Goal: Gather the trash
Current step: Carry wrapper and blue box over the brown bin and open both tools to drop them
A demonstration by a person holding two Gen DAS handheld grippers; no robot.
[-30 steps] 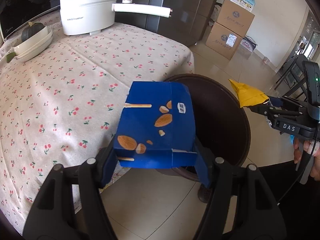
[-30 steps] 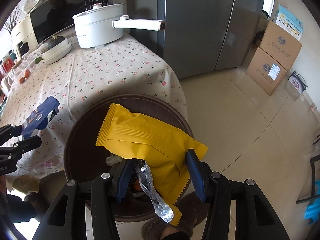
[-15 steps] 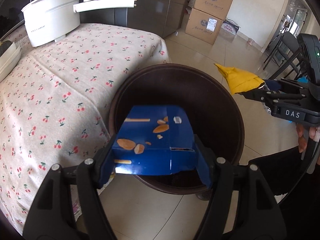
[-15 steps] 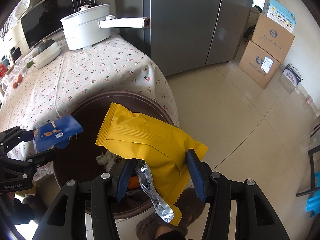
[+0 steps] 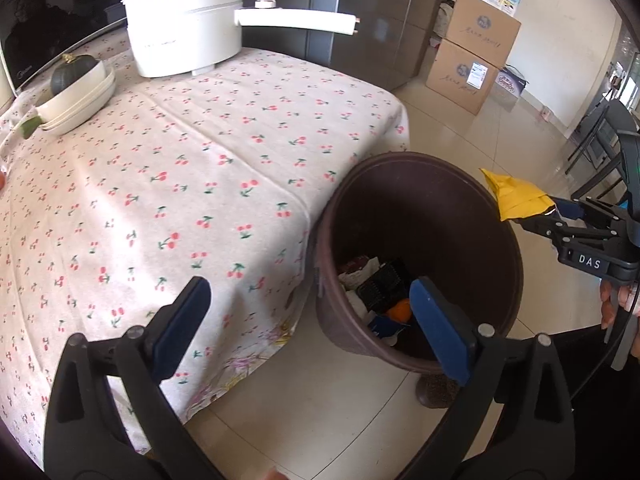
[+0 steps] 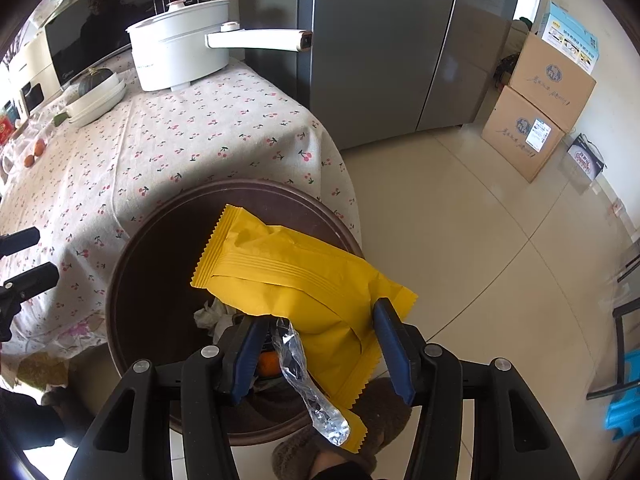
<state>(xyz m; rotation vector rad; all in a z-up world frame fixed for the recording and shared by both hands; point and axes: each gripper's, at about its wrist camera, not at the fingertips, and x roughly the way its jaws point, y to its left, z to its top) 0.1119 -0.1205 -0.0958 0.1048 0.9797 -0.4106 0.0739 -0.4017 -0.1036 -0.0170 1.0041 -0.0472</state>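
My left gripper (image 5: 312,320) hangs over the near rim of the dark brown bin (image 5: 400,208), its jaws opening wide with nothing between them. Down in the bin lie crumpled paper, a black tray, an orange and a blue piece (image 5: 380,326). My right gripper (image 6: 320,340) is shut on a yellow snack wrapper (image 6: 296,272), held over the bin (image 6: 160,272); a clear foil strip (image 6: 316,392) dangles beside its left finger. The left wrist view shows that gripper (image 5: 560,216) with the yellow wrapper (image 5: 516,196) at the bin's right rim. The left gripper (image 6: 24,256) shows at the right wrist view's left edge.
The bin stands on the tiled floor against a table with a cherry-print cloth (image 5: 180,168). A white pot (image 5: 188,36) with a long handle and stacked bowls (image 5: 80,96) holding a squash sit at the back. Cardboard boxes (image 6: 536,120) stand by the fridge (image 6: 384,52). A slippered foot (image 6: 320,456) is below the bin.
The left gripper carried the blue box over the bin, opened and let it go; the box is no longer between its fingers. The right gripper kept its hold on the yellow wrapper.
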